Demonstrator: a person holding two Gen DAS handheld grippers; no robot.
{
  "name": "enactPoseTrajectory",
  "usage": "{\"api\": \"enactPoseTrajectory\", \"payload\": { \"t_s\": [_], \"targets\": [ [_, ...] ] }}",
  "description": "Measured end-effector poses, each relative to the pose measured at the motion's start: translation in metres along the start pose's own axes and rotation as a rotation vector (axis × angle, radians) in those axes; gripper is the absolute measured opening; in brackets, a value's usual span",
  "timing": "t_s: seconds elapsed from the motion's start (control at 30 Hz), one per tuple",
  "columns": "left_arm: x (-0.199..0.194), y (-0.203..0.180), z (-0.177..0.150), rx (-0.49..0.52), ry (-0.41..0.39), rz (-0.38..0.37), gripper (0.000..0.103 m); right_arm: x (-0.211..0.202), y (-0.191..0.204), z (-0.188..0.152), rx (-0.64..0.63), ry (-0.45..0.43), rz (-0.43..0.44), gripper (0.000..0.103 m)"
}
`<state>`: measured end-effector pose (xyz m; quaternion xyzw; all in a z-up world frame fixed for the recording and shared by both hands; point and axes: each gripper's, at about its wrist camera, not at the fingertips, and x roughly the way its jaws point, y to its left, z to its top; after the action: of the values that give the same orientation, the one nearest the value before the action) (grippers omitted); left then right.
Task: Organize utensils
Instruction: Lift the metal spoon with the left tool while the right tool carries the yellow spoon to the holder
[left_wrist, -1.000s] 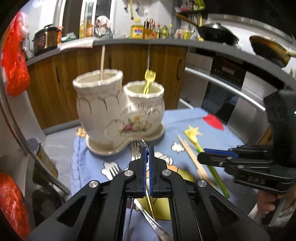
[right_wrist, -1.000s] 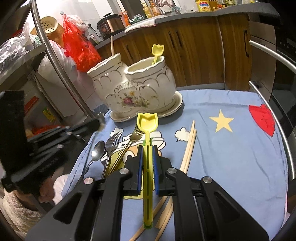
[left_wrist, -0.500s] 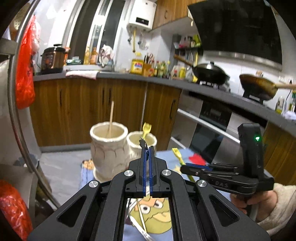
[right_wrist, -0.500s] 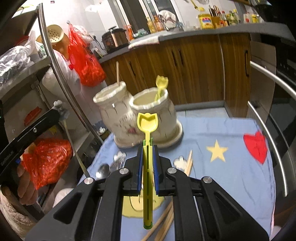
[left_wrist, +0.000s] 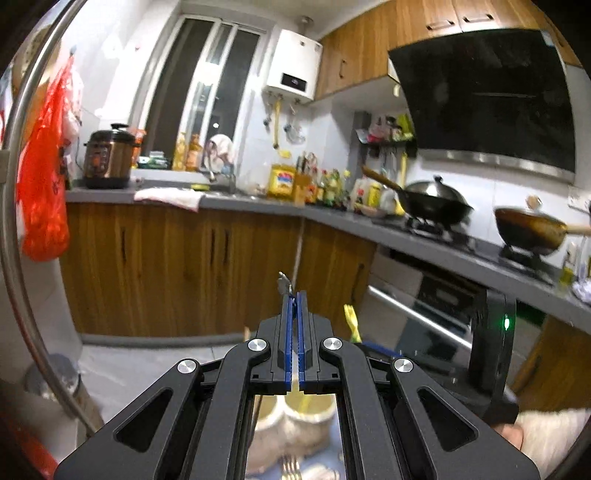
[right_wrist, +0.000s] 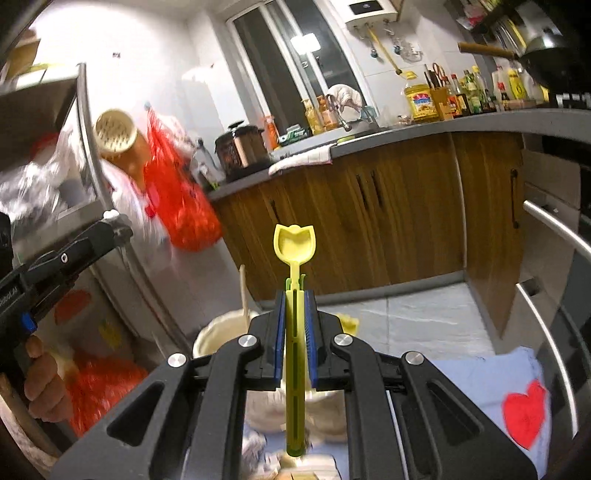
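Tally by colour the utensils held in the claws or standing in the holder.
Yellow: 2, a spoon in the right claw, a second spoon in the holder.
Wood: 1, a chopstick in the holder.
Metal: 1, a utensil in the left claw.
Total: 4.

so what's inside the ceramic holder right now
In the right wrist view the ceramic holder has one wooden stick standing up out of its left cup. The right gripper, shut on a yellow spoon, covers the other cup, so its contents cannot be seen.

Wooden base cabinets, grey countertop, tall window, white tiled walls
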<state>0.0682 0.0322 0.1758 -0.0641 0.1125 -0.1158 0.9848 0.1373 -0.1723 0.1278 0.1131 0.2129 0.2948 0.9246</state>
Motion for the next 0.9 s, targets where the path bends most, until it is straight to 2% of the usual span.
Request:
{"api": "enactPoseTrajectory", "payload": {
  "t_s": [0.17, 0.3, 0.63, 0.9],
  "targets": [
    [0.019, 0.003, 0.015, -0.022, -0.052, 0.039, 0.003, 0.018, -0.004, 0.012, 0.018, -0.062, -0.034, 0.010],
    [0.033, 0.000, 0.013, -0.008, -0.054, 0.069, 0.003, 0.036, 0.001, 0.009, -0.009, -0.070, -0.075, 0.010],
    [0.049, 0.027, -0.024, -0.073, 0.035, 0.088, 0.003, 0.065, -0.002, -0.019, -0.046, -0.044, -0.132, 0.010],
    [0.046, 0.033, -0.044, -0.069, 0.078, 0.075, 0.003, 0.062, 0.001, -0.034, -0.116, -0.033, -0.138, 0.010]
  ]
}}
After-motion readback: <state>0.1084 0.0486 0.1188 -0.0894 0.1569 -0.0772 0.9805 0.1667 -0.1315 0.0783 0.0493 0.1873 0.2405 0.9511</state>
